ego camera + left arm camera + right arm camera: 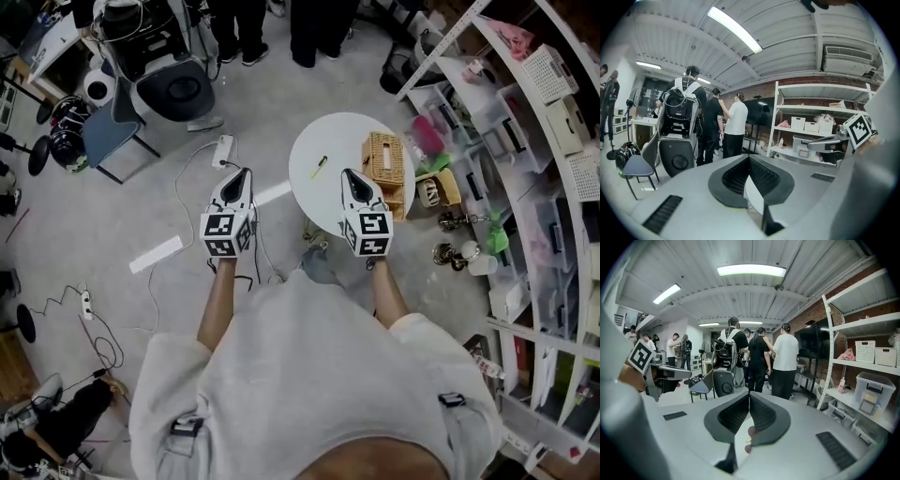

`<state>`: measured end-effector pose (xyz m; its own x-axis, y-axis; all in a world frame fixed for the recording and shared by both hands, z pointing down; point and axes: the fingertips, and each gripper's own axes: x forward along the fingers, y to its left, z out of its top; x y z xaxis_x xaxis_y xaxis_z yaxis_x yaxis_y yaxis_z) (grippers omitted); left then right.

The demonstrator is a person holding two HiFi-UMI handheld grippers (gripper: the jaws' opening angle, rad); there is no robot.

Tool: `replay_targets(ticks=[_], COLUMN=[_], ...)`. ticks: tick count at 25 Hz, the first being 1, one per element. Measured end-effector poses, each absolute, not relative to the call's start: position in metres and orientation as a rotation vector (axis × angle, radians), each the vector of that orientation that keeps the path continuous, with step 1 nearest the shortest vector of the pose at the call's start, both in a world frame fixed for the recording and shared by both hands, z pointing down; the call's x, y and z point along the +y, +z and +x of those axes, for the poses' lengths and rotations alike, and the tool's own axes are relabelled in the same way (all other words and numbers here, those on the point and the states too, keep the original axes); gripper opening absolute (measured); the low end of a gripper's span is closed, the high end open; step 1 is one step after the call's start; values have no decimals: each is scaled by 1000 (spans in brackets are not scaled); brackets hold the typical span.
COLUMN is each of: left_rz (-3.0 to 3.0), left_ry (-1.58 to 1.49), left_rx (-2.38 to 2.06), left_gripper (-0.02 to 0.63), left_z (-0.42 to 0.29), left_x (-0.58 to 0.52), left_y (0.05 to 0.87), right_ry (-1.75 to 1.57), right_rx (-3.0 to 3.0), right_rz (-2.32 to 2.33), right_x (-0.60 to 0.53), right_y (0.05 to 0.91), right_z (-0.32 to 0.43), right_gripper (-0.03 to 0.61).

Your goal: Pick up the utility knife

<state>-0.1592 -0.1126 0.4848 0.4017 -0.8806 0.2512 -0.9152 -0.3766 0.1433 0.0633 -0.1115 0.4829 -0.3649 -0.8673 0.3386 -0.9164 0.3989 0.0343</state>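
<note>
The utility knife point(320, 166) is small and yellow, and lies on the round white table point(330, 136) left of its middle. Over the table's near edge, just right of the knife and short of it, my right gripper point(349, 174) is shut with nothing held. Off the table's left side, over the floor, my left gripper point(242, 172) is also shut and empty. In the left gripper view the jaw tips point(749, 158) meet. They meet in the right gripper view point(749, 394) too, with a sliver of yellow below them.
A wicker basket point(385, 159) stands on the table's right part. White shelving point(525, 141) with boxes and bins runs down the right. Cables and a power strip point(223, 150) lie on the floor at left, beyond them chairs point(112, 131). People point(783, 357) stand further off.
</note>
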Motion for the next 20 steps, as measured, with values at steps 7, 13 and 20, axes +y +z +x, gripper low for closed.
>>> replay_targets(ticks=[7,13,20], left_rz=[2372,2341,2298], left_ry=[201,216,234], left_rx=[-1655,-1697,-1759], left_gripper=[20,20,20], left_z=[-138,-118,-109], left_x=[-161,-191,-213], left_y=[477,476,478], right_ry=[235,248,266], right_rx=[-2425,-2479,-2523], right_rz=[1512,1455,1397], right_x=[-171,-206,-235], right_y=[481,480,483], right_z=[79,89,96], right_gripper=[32,32,32])
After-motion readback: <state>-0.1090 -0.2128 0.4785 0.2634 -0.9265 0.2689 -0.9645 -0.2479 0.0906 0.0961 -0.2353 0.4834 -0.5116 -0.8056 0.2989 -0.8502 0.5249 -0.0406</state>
